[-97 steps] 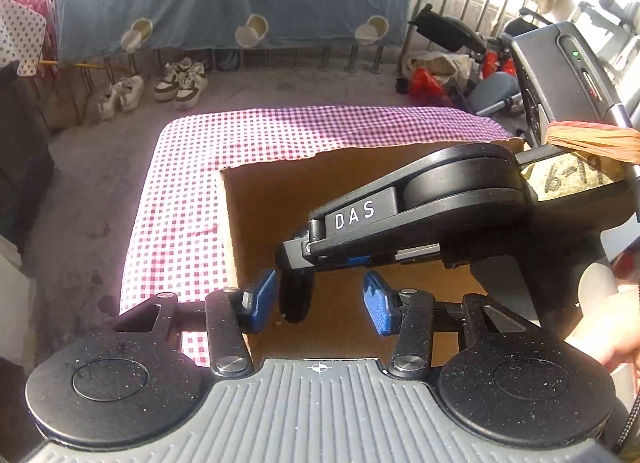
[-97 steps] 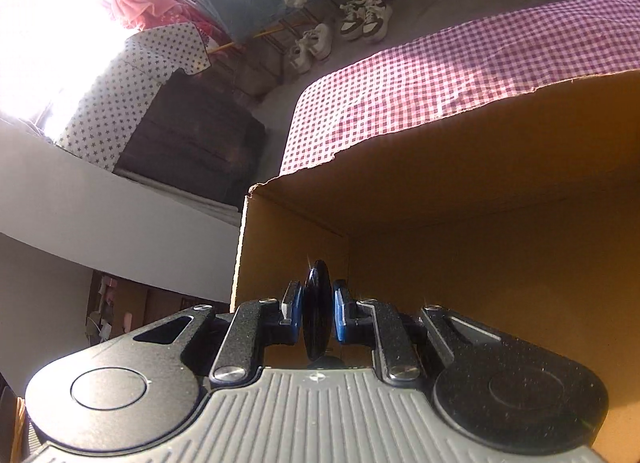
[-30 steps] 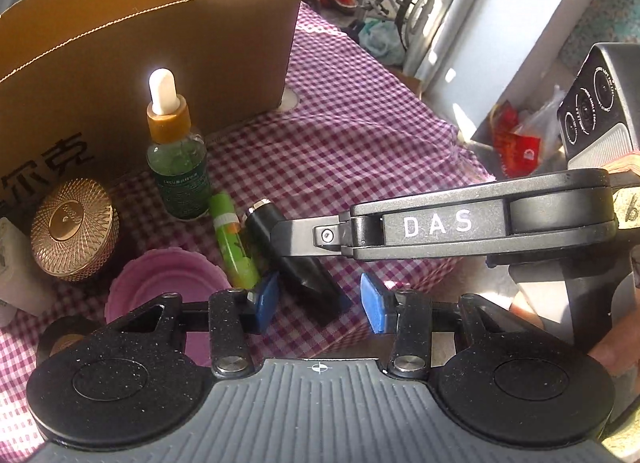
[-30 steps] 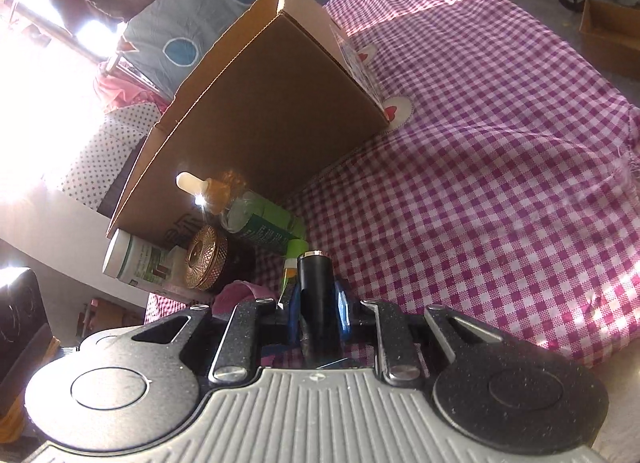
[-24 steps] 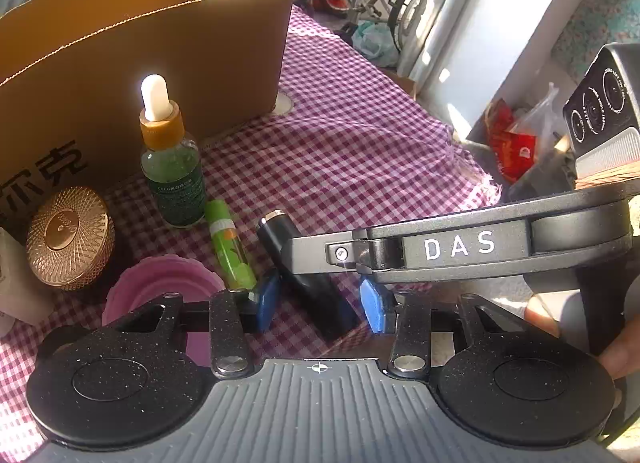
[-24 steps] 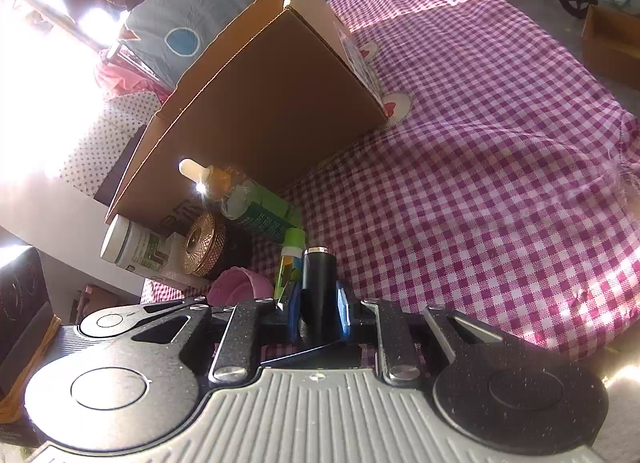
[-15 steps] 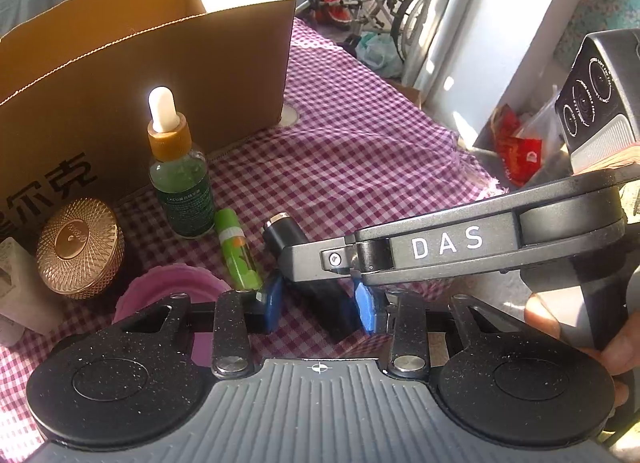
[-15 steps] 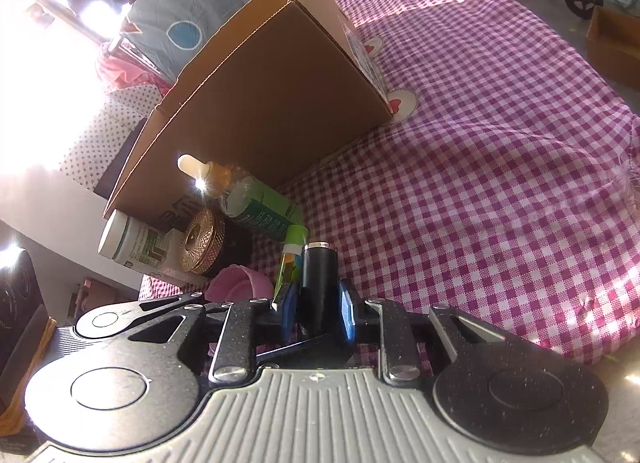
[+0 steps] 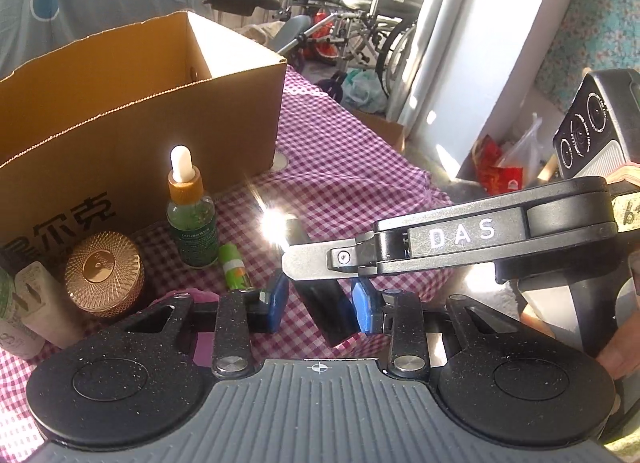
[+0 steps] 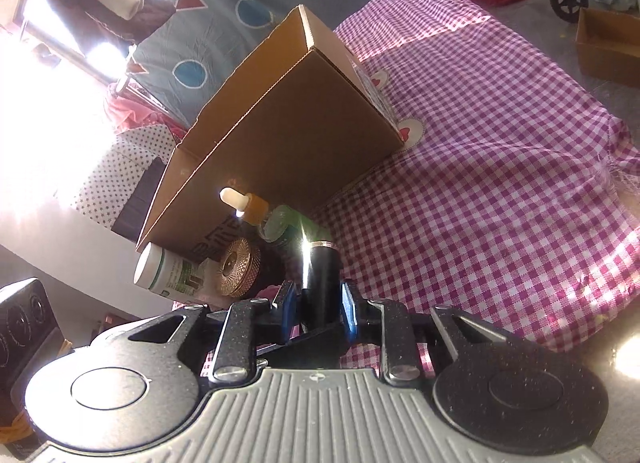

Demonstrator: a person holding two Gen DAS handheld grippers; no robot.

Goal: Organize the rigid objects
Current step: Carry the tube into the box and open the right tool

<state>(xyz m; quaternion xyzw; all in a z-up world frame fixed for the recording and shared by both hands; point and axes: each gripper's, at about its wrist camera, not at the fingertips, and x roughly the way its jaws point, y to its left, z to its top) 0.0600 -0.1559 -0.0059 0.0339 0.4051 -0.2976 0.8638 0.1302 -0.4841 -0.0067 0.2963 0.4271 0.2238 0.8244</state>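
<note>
A black tube with a metal rim [image 10: 321,283] is clamped between my right gripper's [image 10: 318,311] blue pads, lifted off the checked cloth. It also shows in the left wrist view [image 9: 320,303], between my left gripper's [image 9: 320,303] open pads, which do not touch it. On the cloth stand a green dropper bottle [image 9: 189,219], a green lip balm [image 9: 233,271], a gold jar [image 9: 103,271] and a white bottle [image 10: 164,271]. An open cardboard box [image 9: 132,111] stands behind them.
A pink dish [image 9: 202,295] lies partly hidden under my left gripper. A small beige block [image 9: 44,307] stands at the left. The checked cloth [image 10: 480,183] ends at the right edge. Wheelchairs [image 9: 360,23] stand beyond the table.
The right gripper has left the box, come to the objects in front of it, taken hold of the black tube and raised it. The left gripper has followed alongside, staying open.
</note>
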